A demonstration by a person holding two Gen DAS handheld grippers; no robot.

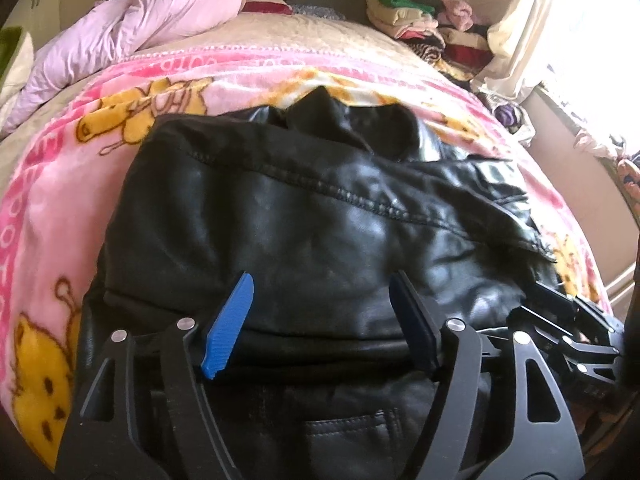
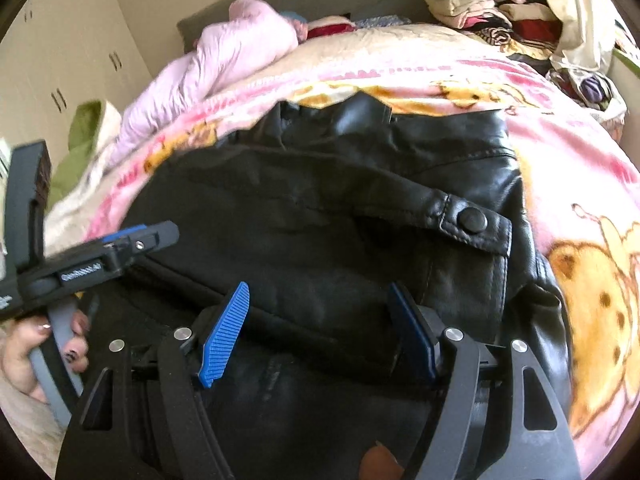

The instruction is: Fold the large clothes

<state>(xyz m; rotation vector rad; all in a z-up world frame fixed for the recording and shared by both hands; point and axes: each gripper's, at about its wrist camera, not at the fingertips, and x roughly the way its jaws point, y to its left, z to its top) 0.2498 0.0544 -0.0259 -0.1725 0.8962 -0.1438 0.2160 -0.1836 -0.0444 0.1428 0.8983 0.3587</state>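
A black leather jacket lies folded in a bundle on a pink cartoon blanket on the bed. My left gripper is open, its blue pads spread just above the jacket's near edge, holding nothing. My right gripper is open over the same jacket, near a snap tab, and empty. The left gripper also shows at the left of the right wrist view, beside the jacket. The right gripper's body shows at the right of the left wrist view.
A pale pink duvet is heaped at the bed's far left. A pile of folded clothes sits at the far right by a curtain. White cupboards stand to the left. A green and cream cloth lies by the bed's left edge.
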